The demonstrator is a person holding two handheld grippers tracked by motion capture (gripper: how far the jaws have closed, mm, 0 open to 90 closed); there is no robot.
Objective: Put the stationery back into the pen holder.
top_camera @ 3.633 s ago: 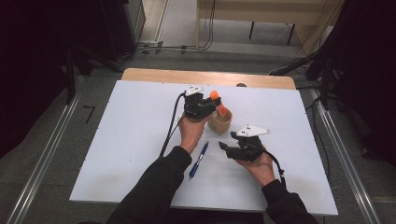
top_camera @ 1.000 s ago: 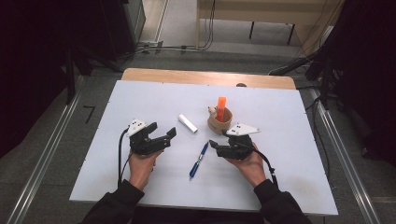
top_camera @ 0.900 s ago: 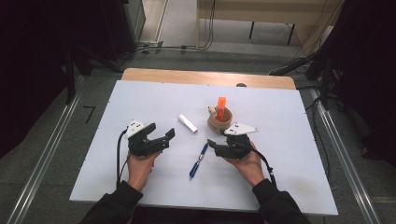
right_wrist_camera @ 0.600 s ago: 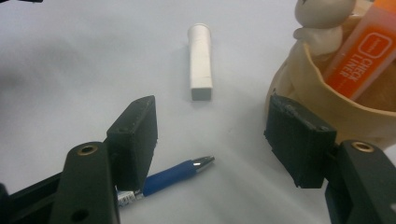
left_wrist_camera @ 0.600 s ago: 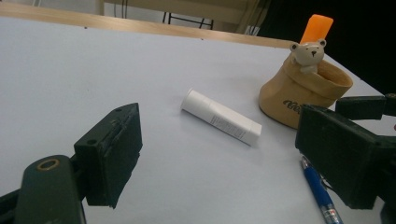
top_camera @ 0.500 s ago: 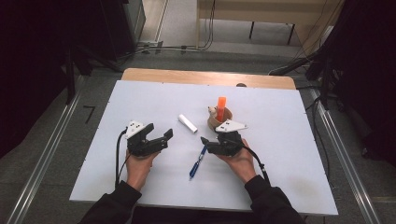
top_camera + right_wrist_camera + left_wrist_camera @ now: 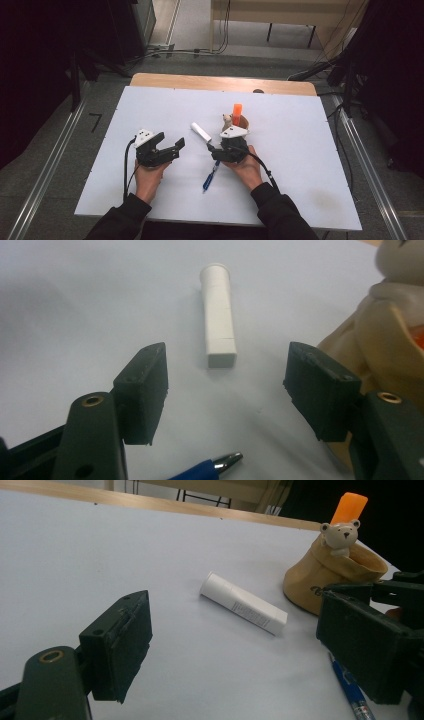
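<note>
A white capped tube (image 7: pixel 201 132) lies on the white table (image 7: pixel 300 150), left of a tan pouch-shaped holder with a small bear (image 7: pixel 241 123). An orange marker (image 7: pixel 237 111) stands in the holder. A blue pen (image 7: pixel 210 175) lies toward the front. My right gripper (image 7: pixel 212 149) is open, low over the table. In the right gripper view the tube (image 7: pixel 218 315) lies just beyond its jaws (image 7: pixel 227 390), the pen tip (image 7: pixel 222 461) is below them, and the holder (image 7: pixel 385 325) sits at the right. My left gripper (image 7: pixel 169 141) rests open and empty at the left, and its view (image 7: pixel 250 650) looks at the tube (image 7: pixel 243 604) and the holder (image 7: pixel 330 575).
A wooden strip (image 7: pixel 220 82) borders the table's far edge. Cables (image 7: pixel 125 165) trail from both grippers toward the person. Dark equipment and floor rails surround the table. Bare table surface lies at the far left and right.
The left gripper, earlier up at the holder, has come back to the left front and stayed there. Over the last second the right gripper slid left toward the white tube, jaws still wide.
</note>
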